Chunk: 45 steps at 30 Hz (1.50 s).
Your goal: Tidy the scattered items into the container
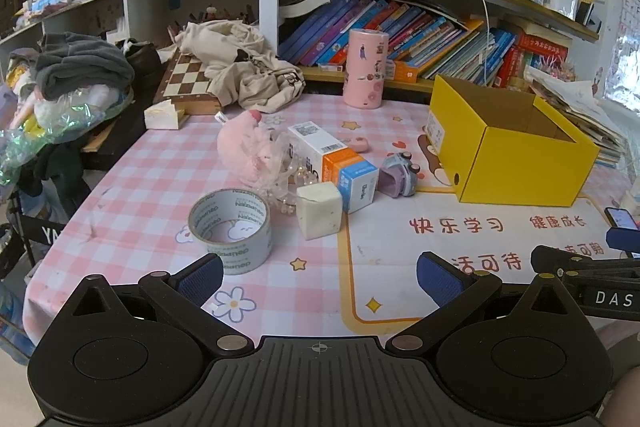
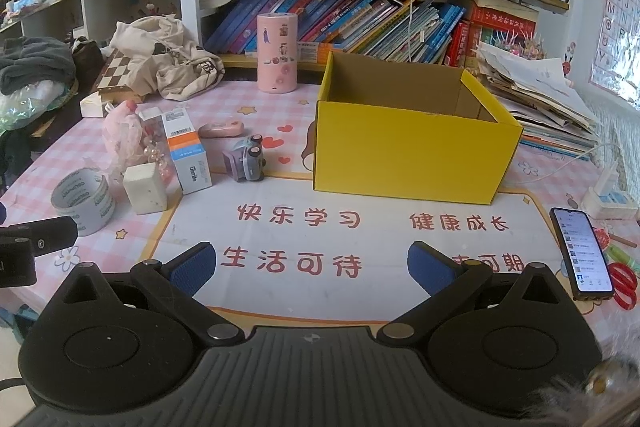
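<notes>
the roll of tape carries grey print repeated around it, partly legible as "deli"-like lettering but too curved to read surely. the white, orange and blue carton shows a barcode label on top and a word on its blue end that looks like "gentle". the mat under everything bears red chinese characters, 快乐学习 and 健康成长 in one row, 生活可待 below. the side of the right gripper, seen at the edge of the left wrist view, reads "das".

the left gripper has its blue pads spread wide with nothing between them. the tape stands just ahead of its left pad, near it. a pale cube sits straight ahead, a little further on, touching the carton behind it. a pink plush and a clear bag of beads lie ahead and left, beyond the tape. a purple toy car lies ahead and right, between the carton and the open yellow box, which stands further right.

the right gripper is also spread wide and holds nothing. the yellow box is ahead of it and slightly right; the scattered items lie ahead to its left. a phone with a lit screen lies just right of its right pad.
</notes>
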Available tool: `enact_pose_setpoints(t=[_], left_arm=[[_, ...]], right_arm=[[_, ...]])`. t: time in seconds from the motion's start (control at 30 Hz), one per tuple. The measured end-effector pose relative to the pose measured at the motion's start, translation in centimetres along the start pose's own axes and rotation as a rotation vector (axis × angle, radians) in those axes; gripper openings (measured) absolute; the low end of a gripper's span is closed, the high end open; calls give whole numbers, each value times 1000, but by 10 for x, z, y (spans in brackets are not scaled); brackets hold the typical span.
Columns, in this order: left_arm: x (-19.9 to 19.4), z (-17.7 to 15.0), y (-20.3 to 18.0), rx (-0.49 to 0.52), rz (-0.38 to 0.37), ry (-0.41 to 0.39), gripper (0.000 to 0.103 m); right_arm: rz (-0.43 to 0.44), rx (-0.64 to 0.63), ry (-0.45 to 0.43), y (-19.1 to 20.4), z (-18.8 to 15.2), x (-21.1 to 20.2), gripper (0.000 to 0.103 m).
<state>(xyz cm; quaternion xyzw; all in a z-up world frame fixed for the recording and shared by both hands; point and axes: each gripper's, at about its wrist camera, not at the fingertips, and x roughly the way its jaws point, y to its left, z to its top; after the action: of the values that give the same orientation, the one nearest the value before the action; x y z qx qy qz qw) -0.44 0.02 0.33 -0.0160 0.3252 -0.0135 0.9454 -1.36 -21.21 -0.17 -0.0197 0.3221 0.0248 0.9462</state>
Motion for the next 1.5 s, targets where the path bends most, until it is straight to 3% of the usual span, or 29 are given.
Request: enact_pose_setpoints(t=[1.5], left_arm=[[-1, 2, 1, 8, -44, -5, 103]], right_arm=[[30, -11, -13, 3, 2, -5, 103]])
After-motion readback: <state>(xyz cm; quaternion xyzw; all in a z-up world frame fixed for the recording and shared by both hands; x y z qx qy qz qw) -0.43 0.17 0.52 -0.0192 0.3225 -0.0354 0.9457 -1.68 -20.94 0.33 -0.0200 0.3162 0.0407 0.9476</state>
